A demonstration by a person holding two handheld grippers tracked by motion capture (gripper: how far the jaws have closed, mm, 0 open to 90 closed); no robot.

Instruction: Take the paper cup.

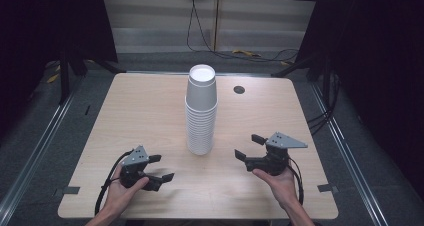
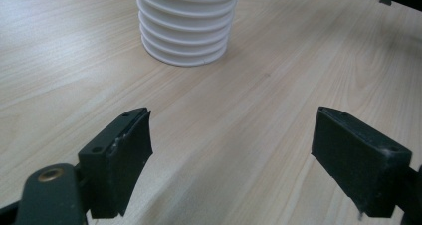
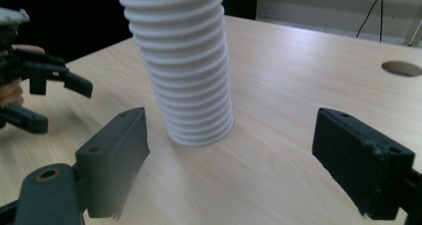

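A tall stack of white paper cups (image 1: 201, 111) stands upright near the middle of the light wooden table (image 1: 140, 116). My left gripper (image 1: 162, 167) rests low at the front left, held in a hand, its jaws apart with nothing between them. In the left gripper view the stack's base (image 2: 186, 26) sits ahead of the open gripper (image 2: 231, 130). My right gripper (image 1: 246, 146) is at the front right, also open and empty, pointing toward the stack. The right gripper view has the stack (image 3: 184, 70) just beyond my open gripper (image 3: 230, 130), and the left gripper (image 3: 62, 107) off at the left.
A round cable hole (image 1: 239, 90) lies in the table behind and to the right of the stack, seen also as a hole (image 3: 402, 68) in the right gripper view. Cables (image 1: 250, 53) run over the floor behind the table. Dark curtains flank both sides.
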